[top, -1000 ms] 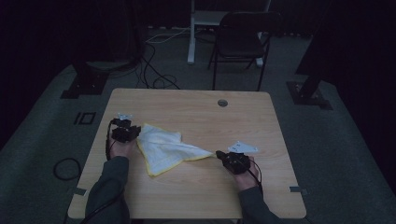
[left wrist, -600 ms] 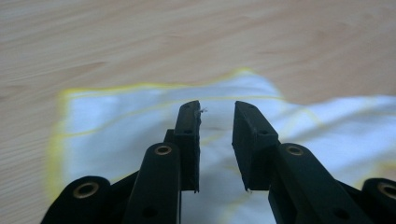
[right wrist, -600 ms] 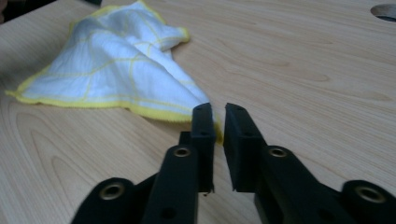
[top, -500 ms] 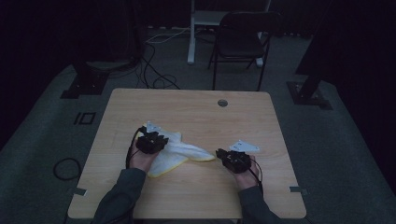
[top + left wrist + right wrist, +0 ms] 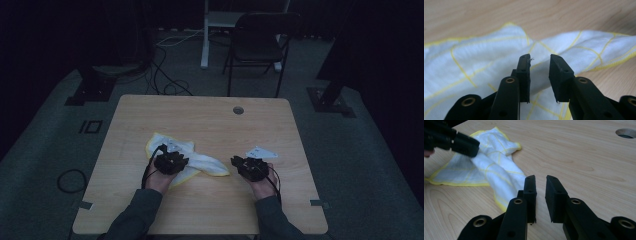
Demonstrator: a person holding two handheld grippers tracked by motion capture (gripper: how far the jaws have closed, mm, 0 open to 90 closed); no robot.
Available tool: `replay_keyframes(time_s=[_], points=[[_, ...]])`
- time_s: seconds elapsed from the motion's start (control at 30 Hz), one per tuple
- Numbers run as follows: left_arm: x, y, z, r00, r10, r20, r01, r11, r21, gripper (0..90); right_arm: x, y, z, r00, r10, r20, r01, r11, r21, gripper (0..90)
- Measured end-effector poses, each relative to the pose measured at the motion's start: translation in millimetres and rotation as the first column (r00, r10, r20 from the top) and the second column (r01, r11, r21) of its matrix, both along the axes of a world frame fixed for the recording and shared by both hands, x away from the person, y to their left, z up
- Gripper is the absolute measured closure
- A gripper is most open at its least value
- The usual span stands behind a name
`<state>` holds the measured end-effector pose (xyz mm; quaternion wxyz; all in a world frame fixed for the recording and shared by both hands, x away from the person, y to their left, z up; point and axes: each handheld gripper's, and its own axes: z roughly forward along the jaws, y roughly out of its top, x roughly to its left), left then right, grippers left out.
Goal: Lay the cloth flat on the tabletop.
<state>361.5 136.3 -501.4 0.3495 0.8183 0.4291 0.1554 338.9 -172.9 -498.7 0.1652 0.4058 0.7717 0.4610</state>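
The left tongs [image 5: 171, 162] have swung in over the bunched yellow-checked white cloth [image 5: 200, 161] lying mid-counter [image 5: 210, 112], jaws just opening, gripping nothing; the right tongs [image 5: 252, 168], slightly parted, are letting the cloth's tip go; regrasping seems next.

Soft woven cloth [image 5: 474, 60] (yellow-striped) lies on a smooth matt wooden table [image 5: 210, 107].

White-and-yellow cloth [image 5: 192, 161] bunched on wooden table [image 5: 210, 120], left gripper [image 5: 171, 162] over it, right gripper [image 5: 251, 167] beside.
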Motion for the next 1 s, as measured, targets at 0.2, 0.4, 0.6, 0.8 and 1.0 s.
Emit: replay_keyframes(time_s=[0.2,0.4,0.6,0.8,1.0], points=[[-18.1,10.9,-13.8,0.9997,0.017,-0.020,-0.017,0.9998,-0.005,69.7,5.1,5.2,1.5,0.9999,0.012,0.003,-0.012,0.9999,-0.012,78.5],[-32.3,21.1,-20.8,0.9992,0.027,-0.028,-0.026,0.9995,0.015,69.4,8.2,11.2,-2.4,0.9998,0.018,-0.007,-0.018,0.9997,-0.017,78.6],[-46.4,33.5,-30.3,0.9977,0.037,-0.057,-0.036,0.9992,0.019,71.1,11.8,19.1,-5.7,0.9995,0.030,-0.010,-0.030,0.9993,-0.021,78.7],[-51.6,48.2,-28.4,0.9965,0.053,-0.065,-0.051,0.9977,0.046,72.7,13.6,24.4,-6.7,0.9993,0.035,-0.014,-0.036,0.9992,-0.016,78.8],[-51.2,68.0,-27.1,0.9929,0.095,-0.070,-0.091,0.9939,0.063,72.8,15.4,31.6,-3.7,0.9989,0.047,-0.003,-0.048,0.9985,-0.026,78.9]])
